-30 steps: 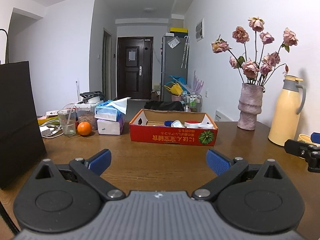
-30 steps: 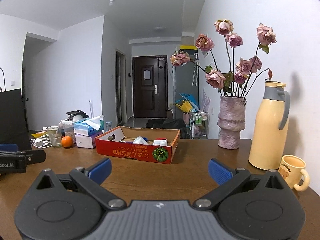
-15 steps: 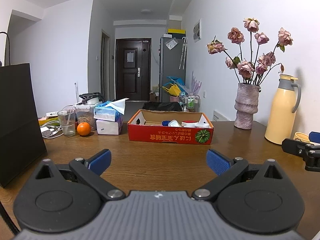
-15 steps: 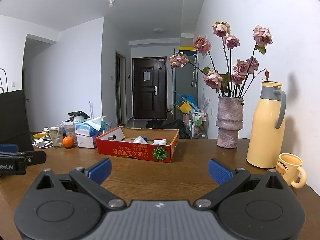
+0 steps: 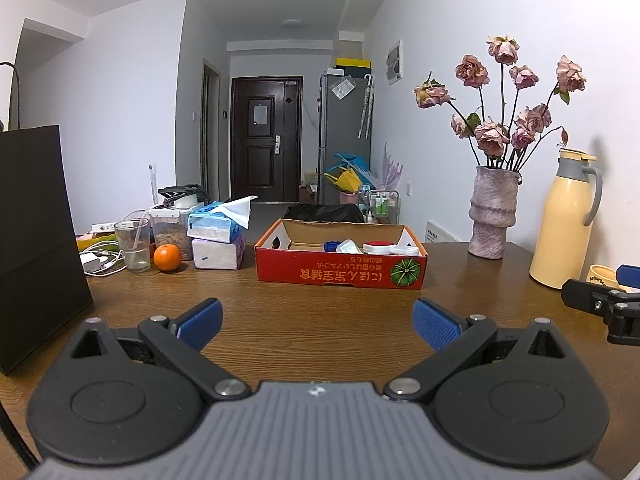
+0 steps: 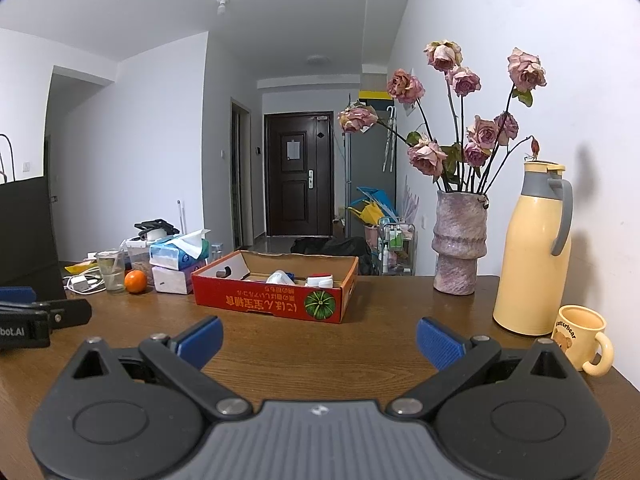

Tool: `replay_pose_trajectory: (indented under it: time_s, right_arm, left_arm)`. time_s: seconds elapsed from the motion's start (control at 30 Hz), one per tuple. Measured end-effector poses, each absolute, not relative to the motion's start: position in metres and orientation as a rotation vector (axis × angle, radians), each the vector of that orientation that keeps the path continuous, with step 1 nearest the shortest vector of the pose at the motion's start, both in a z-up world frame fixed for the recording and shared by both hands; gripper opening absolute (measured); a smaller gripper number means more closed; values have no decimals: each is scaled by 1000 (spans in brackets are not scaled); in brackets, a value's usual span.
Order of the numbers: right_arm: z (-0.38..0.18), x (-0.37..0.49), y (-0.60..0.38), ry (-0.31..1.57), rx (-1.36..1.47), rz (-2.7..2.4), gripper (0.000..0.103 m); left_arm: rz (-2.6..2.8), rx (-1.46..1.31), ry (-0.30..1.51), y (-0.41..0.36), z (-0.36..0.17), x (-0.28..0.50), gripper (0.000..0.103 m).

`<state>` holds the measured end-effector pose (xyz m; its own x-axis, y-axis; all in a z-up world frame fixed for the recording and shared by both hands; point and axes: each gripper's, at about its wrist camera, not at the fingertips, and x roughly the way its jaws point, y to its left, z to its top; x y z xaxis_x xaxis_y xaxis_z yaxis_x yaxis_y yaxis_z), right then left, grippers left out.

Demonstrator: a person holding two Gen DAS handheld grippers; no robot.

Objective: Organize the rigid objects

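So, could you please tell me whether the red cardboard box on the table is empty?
Not empty. The red cardboard box is open-topped, and a red lid, a blue cap and white containers show inside.

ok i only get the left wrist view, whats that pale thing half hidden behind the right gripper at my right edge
observer: A yellow mug, upright, with a bear print on its side and its handle pointing right.
operator: is the right gripper holding anything
observer: No. The right gripper is wide open, and only bare table shows between its fingers.
operator: is the mug touching the flask
observer: It stands nearer the right wrist camera than the yellow flask, by the flask's right side. I cannot tell whether they touch.
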<state>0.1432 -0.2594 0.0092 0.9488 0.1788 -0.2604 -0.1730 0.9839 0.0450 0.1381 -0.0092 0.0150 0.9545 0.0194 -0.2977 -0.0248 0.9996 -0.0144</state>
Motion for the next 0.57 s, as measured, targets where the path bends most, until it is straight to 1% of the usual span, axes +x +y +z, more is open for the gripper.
replay_pose_trajectory:
  time_s: [0.57]
  right_arm:
    - [3,146,-259,280,21,174,103]
  left_arm:
    - [13,-23,302,-10,13,141,103]
